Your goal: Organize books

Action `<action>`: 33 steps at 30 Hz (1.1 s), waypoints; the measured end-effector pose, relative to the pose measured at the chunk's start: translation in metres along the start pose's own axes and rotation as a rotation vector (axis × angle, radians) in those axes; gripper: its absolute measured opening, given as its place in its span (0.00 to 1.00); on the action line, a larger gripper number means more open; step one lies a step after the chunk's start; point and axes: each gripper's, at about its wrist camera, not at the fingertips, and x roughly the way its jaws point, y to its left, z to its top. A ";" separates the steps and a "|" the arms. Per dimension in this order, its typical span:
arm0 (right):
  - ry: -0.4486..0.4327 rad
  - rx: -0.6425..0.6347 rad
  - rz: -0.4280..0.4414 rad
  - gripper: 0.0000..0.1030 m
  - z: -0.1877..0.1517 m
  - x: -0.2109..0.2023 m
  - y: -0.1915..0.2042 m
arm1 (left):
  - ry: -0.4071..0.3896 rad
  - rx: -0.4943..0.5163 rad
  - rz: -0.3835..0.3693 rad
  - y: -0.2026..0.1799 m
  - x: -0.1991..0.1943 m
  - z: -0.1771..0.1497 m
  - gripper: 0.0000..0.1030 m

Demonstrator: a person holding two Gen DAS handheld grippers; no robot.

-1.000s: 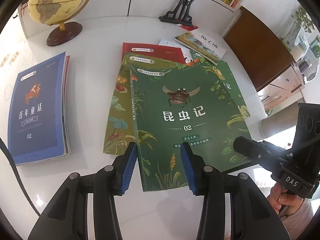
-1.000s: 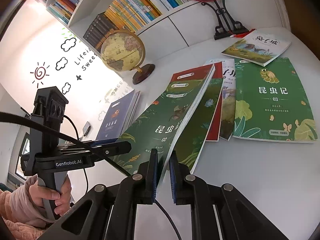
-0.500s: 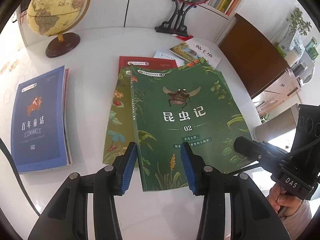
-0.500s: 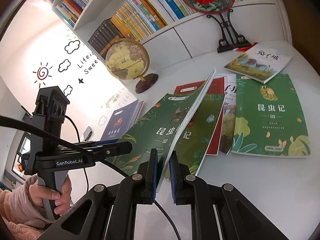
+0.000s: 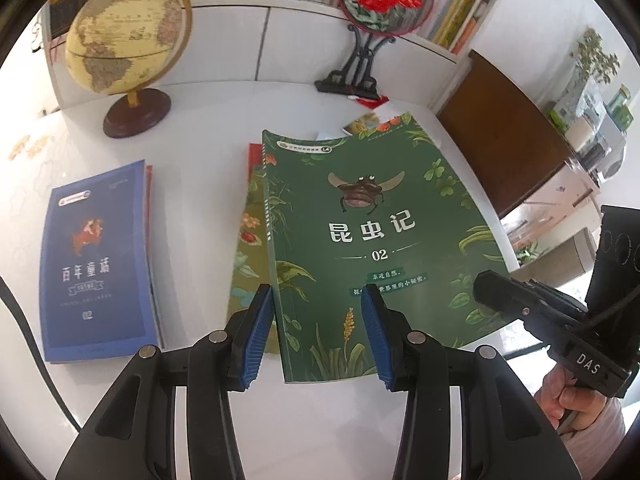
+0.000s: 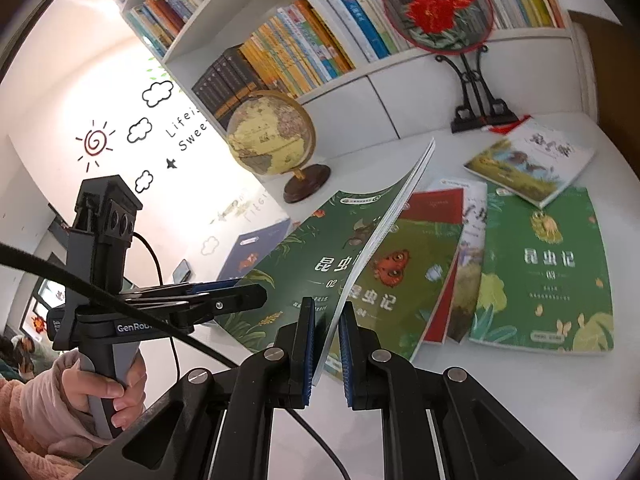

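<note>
So my right tongs (image 6: 326, 350) are pinched narrow on the near right edge of the dark green book numbered 02 (image 5: 372, 240), and that edge is lifted off the white table (image 5: 208, 120) while the spine side hangs lower, so the cover tilts toward the left. My left tongs (image 5: 318, 330) stand partly apart, empty, hovering above the book's near left corner; the left pad (image 5: 260, 332) sits just outside the spine edge and the right pad is over the cover, though I cannot tell whether either touches it.

Under the tilted book lies another green book with an orange bug (image 6: 400, 280), and beside it to the right a red-covered book (image 6: 436, 208), a pale one half hidden, and the bright green book numbered 03 (image 6: 548, 272) flat on the table. A small picture book (image 6: 532, 160) overlaps its far edge. Well apart to the left lies the blue book (image 5: 96, 256), with a bare strip of table between it and the pile. Far left stands the globe (image 5: 124, 36); the fan stand (image 5: 360, 68) is at the far edge. Bare table shows near right of the 03 book.
</note>
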 end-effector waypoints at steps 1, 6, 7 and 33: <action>-0.001 -0.017 -0.001 0.10 0.004 0.001 0.004 | -0.008 -0.003 0.005 0.002 -0.003 0.001 0.40; -0.007 -0.062 0.020 0.10 0.020 0.009 0.019 | -0.044 -0.025 0.024 0.017 -0.015 0.008 0.40; -0.008 -0.068 0.023 0.10 0.022 0.011 0.022 | -0.050 -0.034 0.026 0.021 -0.017 0.010 0.40; 0.108 -0.225 0.172 0.11 0.061 0.137 0.128 | -0.097 -0.251 0.195 0.165 -0.059 0.006 0.40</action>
